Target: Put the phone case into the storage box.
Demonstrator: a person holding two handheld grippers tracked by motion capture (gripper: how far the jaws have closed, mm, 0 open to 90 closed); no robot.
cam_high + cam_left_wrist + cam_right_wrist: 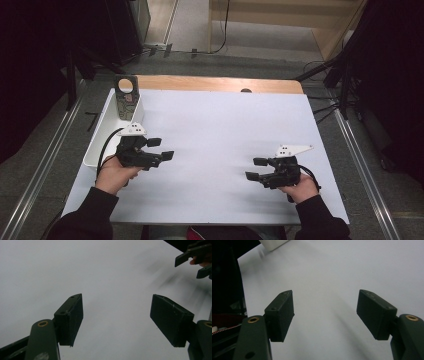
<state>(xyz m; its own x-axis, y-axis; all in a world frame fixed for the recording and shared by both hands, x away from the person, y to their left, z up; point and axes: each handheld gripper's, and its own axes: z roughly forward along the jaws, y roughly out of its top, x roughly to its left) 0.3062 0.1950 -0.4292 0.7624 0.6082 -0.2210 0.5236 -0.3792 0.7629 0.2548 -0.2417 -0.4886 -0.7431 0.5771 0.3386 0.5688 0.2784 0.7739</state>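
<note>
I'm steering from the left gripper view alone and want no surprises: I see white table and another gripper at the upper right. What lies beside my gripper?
Observer: A white tray sits along the table's left edge, close beside the left gripper.
Operator: Anything in it?
Observer: A tall grey patterned item with a round hole near its top stands at the tray's far end.
Operator: Is the other gripper holding something?
Observer: No, the right gripper has its fingers open and empty over bare table.
</note>
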